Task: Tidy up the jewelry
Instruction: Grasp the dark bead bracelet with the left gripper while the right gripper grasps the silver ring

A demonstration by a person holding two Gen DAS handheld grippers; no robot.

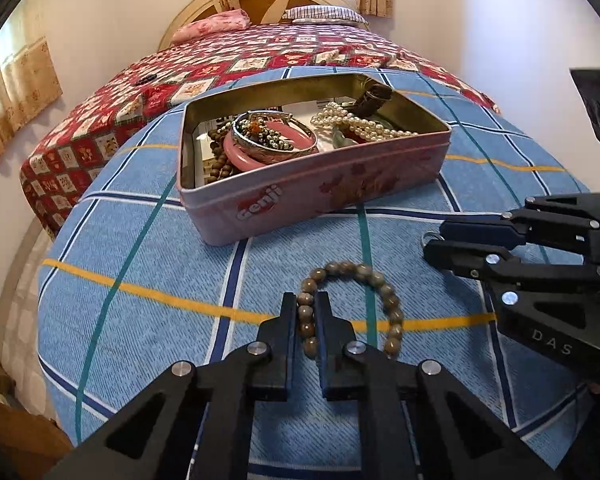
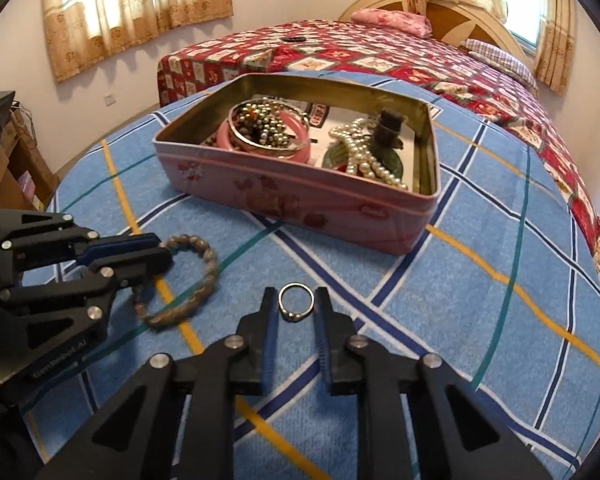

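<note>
A brown bead bracelet [image 1: 380, 280] lies on the blue plaid sheet [image 1: 148, 248], and my left gripper [image 1: 306, 300] is shut on its left side, with beads pinched between the fingers. In the right wrist view the same left gripper [image 2: 164, 250] clamps the bracelet [image 2: 208, 256]. A small silver ring [image 2: 291, 315] rests flat on the sheet with my right gripper [image 2: 296, 296] shut on it, a finger against each side. From the left wrist view, that right gripper [image 1: 434, 242] comes in from the right, the ring [image 1: 429, 236] peeking out at its tips. Beyond both stands the open pink tin [image 1: 312, 196].
The tin [image 2: 284, 196] holds a pink bangle [image 2: 296, 128], a silver bangle, a pearl string [image 2: 364, 160] and dark beads. Behind it the bed carries a red patchwork quilt [image 2: 380, 56] and pillows. Curtains [image 2: 136, 4] and wooden furniture [image 2: 16, 168] stand at the left.
</note>
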